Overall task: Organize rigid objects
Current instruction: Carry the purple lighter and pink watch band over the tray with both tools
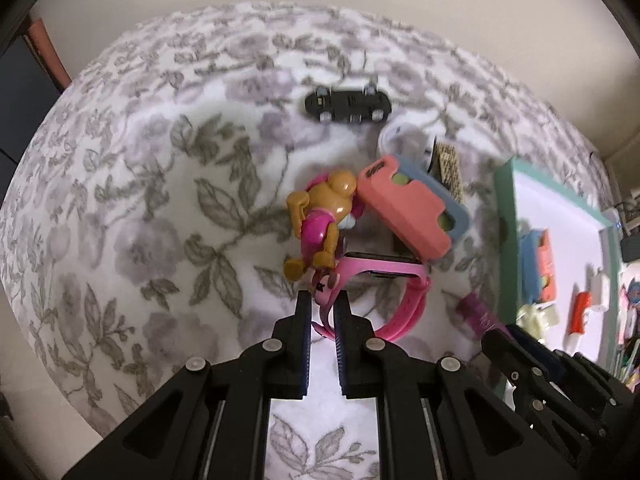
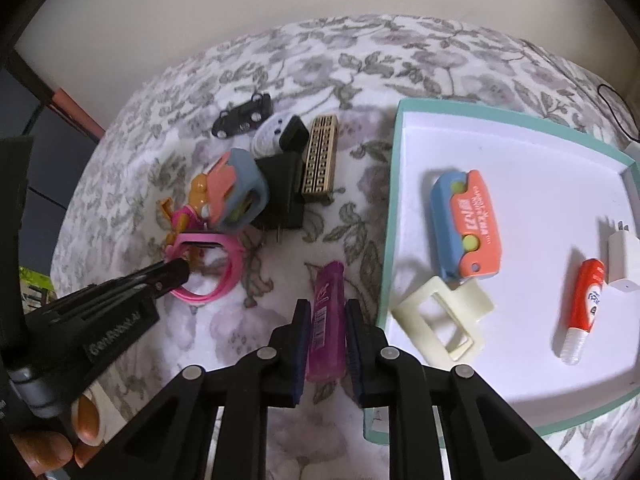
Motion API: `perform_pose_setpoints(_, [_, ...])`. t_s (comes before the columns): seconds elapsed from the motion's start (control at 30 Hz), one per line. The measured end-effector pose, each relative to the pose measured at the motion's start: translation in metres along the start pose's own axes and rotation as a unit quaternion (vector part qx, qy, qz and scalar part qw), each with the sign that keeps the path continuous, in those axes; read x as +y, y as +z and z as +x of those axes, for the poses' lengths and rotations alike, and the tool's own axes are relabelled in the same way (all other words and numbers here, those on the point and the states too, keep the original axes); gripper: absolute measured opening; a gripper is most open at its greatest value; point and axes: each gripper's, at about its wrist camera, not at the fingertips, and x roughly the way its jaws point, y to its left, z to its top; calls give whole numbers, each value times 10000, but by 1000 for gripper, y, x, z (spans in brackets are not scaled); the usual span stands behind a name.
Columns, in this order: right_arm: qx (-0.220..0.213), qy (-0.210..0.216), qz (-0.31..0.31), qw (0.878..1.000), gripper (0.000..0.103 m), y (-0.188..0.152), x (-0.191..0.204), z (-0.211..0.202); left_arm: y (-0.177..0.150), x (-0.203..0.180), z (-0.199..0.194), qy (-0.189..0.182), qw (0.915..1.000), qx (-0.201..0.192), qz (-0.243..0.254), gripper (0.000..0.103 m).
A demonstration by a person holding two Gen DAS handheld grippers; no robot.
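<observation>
My left gripper point(image 1: 323, 300) has its fingers on both sides of the strap of a pink watch point(image 1: 384, 280), which lies on the floral bedspread; it also shows in the right wrist view point(image 2: 208, 268). A toy dog figure point(image 1: 320, 216) and an orange-and-blue case point(image 1: 408, 204) lie just beyond it. My right gripper point(image 2: 328, 310) straddles a purple tube point(image 2: 326, 320) lying on the bedspread, fingers close to its sides. A white tray with a teal rim point(image 2: 390, 216) sits to the right.
The tray holds an orange-and-blue case point(image 2: 466, 224), a cream hair clip point(image 2: 440, 316), a red-and-white tube point(image 2: 582, 308) and a white charger point(image 2: 624, 256). On the bedspread lie a black toy car point(image 2: 242, 120), a gold patterned box point(image 2: 318, 160) and a black adapter point(image 2: 284, 184).
</observation>
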Motion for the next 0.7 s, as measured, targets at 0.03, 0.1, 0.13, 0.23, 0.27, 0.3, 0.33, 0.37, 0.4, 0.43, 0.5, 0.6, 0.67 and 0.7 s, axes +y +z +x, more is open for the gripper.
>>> perform_pose_setpoints(0.03, [-54, 37, 27, 10000, 17, 0, -2, -5, 0, 3, -5, -18, 9999, -98, -32, 11])
perform_pose_setpoints(0.1, [-143, 87, 51, 9998, 17, 0, -2, -11, -1, 3, -13, -2, 9997, -246, -36, 11])
perform_pose_setpoints(0.13, [-187, 113, 45, 9998, 17, 1, -2, -15, 0, 3, -15, 3, 9995, -320, -35, 11])
perform_pose_setpoints(0.23, [-309, 224, 114, 9992, 17, 2, -4, -24, 1, 3, -26, -31, 9987, -501, -57, 11])
perform_pose_setpoints(0.27, [-349, 259, 142, 9990, 17, 2, -5, -27, 2, 4, -26, -35, 9986, -533, -55, 11])
perform_pose_setpoints(0.3, [-404, 293, 169, 9986, 17, 3, -6, -31, 4, 5, -27, -41, 9983, -578, -54, 11])
perform_pose_setpoints(0.33, [-474, 324, 191, 9982, 17, 3, -7, -36, 5, 4, -26, -42, 9982, -598, -57, 11])
perform_pose_setpoints(0.37, [-524, 334, 205, 9979, 17, 3, -8, -38, 5, 3, -28, -47, 9980, -628, -51, 11])
perform_pose_setpoints(0.4, [-576, 330, 219, 9976, 17, 4, -10, -42, 5, 1, -29, -45, 9979, -646, -36, 11])
perform_pose_setpoints(0.43, [-619, 315, 241, 9973, 17, 4, -12, -44, 4, -2, -30, -46, 9978, -660, 4, 11])
perform_pose_setpoints(0.5, [-651, 281, 314, 9970, 17, 5, -16, -45, 3, -7, -29, -77, 9978, -651, 59, 11])
perform_pose_setpoints(0.6, [-689, 257, 497, 9961, 17, 6, -28, -46, 1, -17, -27, -206, 9979, -603, 118, 11])
perform_pose_setpoints(0.67, [-777, 198, 670, 9945, 17, 6, -40, -50, 0, -24, -27, -291, 9977, -591, 170, 11])
perform_pose_setpoints(0.7, [-811, 151, 713, 9940, 17, 6, -44, -52, -1, -28, -27, -317, 9975, -593, 201, 11])
